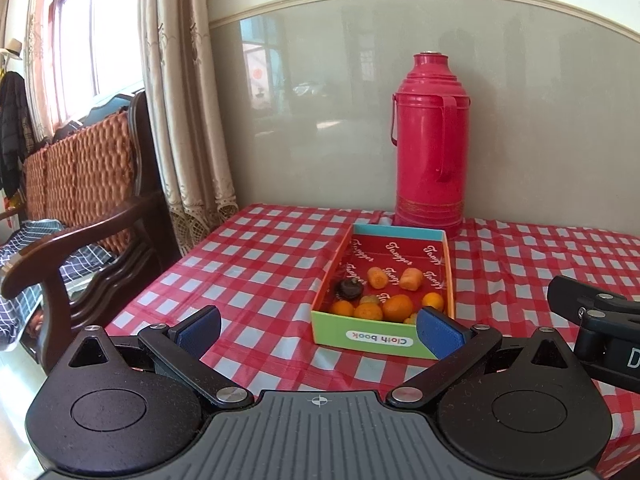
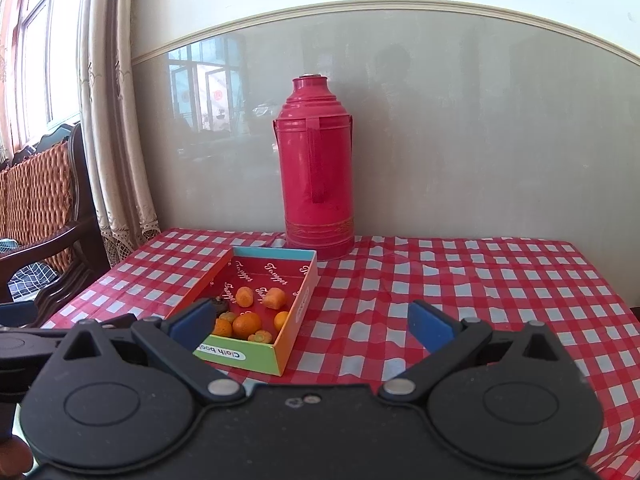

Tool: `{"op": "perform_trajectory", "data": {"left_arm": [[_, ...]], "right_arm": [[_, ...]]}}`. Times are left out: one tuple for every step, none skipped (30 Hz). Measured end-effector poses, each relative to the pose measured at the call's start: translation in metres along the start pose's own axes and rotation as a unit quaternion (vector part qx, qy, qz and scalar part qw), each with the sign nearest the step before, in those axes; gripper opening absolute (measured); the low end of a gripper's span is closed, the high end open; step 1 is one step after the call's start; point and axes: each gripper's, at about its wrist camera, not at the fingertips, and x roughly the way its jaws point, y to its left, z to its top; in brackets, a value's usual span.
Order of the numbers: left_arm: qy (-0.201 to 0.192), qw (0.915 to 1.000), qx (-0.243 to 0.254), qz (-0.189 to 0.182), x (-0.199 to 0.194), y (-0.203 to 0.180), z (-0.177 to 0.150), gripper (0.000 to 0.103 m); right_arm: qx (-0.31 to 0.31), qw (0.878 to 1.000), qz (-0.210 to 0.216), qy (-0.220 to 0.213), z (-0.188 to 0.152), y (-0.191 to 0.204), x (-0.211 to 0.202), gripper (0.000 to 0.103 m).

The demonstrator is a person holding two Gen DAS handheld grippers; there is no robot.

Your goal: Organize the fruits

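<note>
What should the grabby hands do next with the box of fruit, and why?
Probably ease the left gripper forward toward the box. Both grippers are open and hold nothing, all the fruit already lies inside, and the box sits right ahead of its fingers.

Glossy plastic, printed cardboard
The desk cover [image 1: 280, 240] looks glossy plastic; box [image 1: 374, 336] smooth cardboard; flask [image 1: 430, 140] shiny plastic.

an open cardboard box [image 1: 382, 334] lies on the tablecloth-covered table [image 1: 248, 264], with a thermos flask [image 1: 430, 140] standing just behind its far end against the wall. small oranges [image 1: 397, 307] sit in the box's near half, and a wooden armchair [image 1: 84, 216] stands left of the table beside the curtain [image 1: 180, 100].
</note>
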Motion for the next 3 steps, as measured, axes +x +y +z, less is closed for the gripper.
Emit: {"op": "perform_trajectory", "data": {"left_arm": [[-0.001,1.0,0.0,-0.002,0.0004,-0.0007,0.0,0.103],[-0.003,1.0,0.001,-0.002,0.0008,-0.0014,0.0001,0.103],[-0.002,1.0,0.0,-0.002,0.0013,-0.0022,0.0007,0.103]], "right_arm": [[0.001,1.0,0.0,0.0,0.0003,-0.0006,0.0003,0.097],[0.003,1.0,-0.001,0.0,0.0005,-0.0012,0.0007,0.097],[0.004,1.0,-0.002,0.0,0.0006,-0.0016,0.0013,0.097]]}}
